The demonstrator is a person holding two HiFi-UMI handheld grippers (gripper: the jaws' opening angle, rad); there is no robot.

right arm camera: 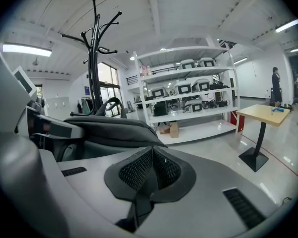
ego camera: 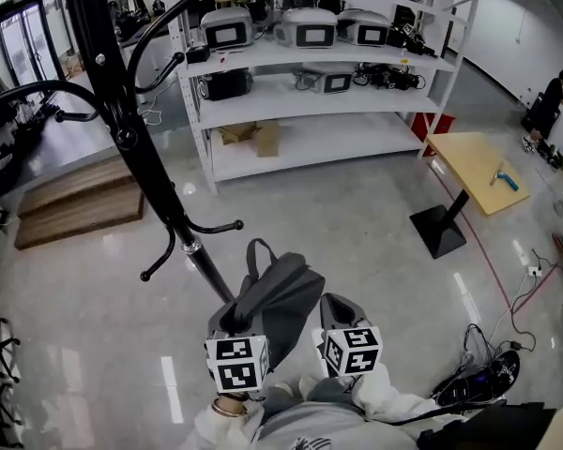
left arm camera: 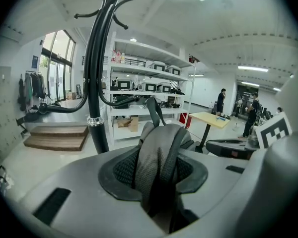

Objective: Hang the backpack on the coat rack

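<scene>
A grey backpack (ego camera: 277,303) hangs in front of me, its top loop standing up, just right of the black coat rack (ego camera: 122,129). My left gripper (ego camera: 233,326) is shut on a padded grey shoulder strap (left arm camera: 156,157), which bulges up between its mesh pads. The rack's pole (left arm camera: 94,83) stands close ahead at the left, its hooks overhead. My right gripper (ego camera: 340,309) sits beside the pack's right side. In the right gripper view its pads (right arm camera: 134,170) meet; a thin dark strip shows in the seam below, and I cannot tell what it is. The backpack (right arm camera: 114,128) lies to its left.
A white shelf unit (ego camera: 310,73) with grey devices fills the back. A yellow table (ego camera: 474,167) on a black base stands at the right. Wooden steps (ego camera: 75,200) lie at the left. Cables and gear (ego camera: 488,373) lie on the glossy floor at the lower right. A person (ego camera: 549,101) stands far right.
</scene>
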